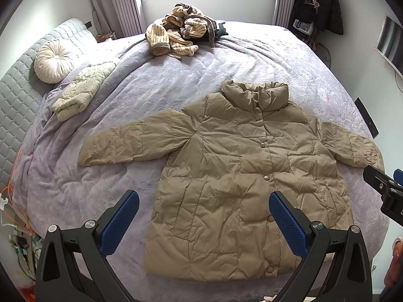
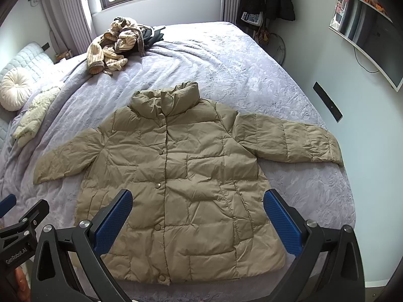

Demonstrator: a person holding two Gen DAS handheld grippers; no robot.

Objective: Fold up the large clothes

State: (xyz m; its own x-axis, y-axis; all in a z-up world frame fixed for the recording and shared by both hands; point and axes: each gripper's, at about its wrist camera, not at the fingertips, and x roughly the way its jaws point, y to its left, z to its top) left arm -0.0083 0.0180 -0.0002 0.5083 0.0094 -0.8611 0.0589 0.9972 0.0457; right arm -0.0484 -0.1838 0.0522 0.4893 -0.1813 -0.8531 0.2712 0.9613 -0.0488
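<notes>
A large khaki puffer jacket (image 1: 234, 166) lies flat and face up on the bed, buttoned, collar toward the window, both sleeves spread out. It also shows in the right wrist view (image 2: 181, 176). My left gripper (image 1: 204, 216) is open and empty, hovering above the jacket's lower left hem. My right gripper (image 2: 197, 214) is open and empty, above the jacket's lower hem. The right gripper's side (image 1: 385, 188) shows at the right edge of the left wrist view, near the right sleeve cuff.
The bed has a lavender cover (image 1: 156, 80). A pile of striped beige clothes (image 1: 178, 32) lies near the window. A folded cream garment (image 1: 78, 93) and a round pillow (image 1: 54, 60) sit by the headboard. Cables (image 1: 15, 201) hang at the bed's left side.
</notes>
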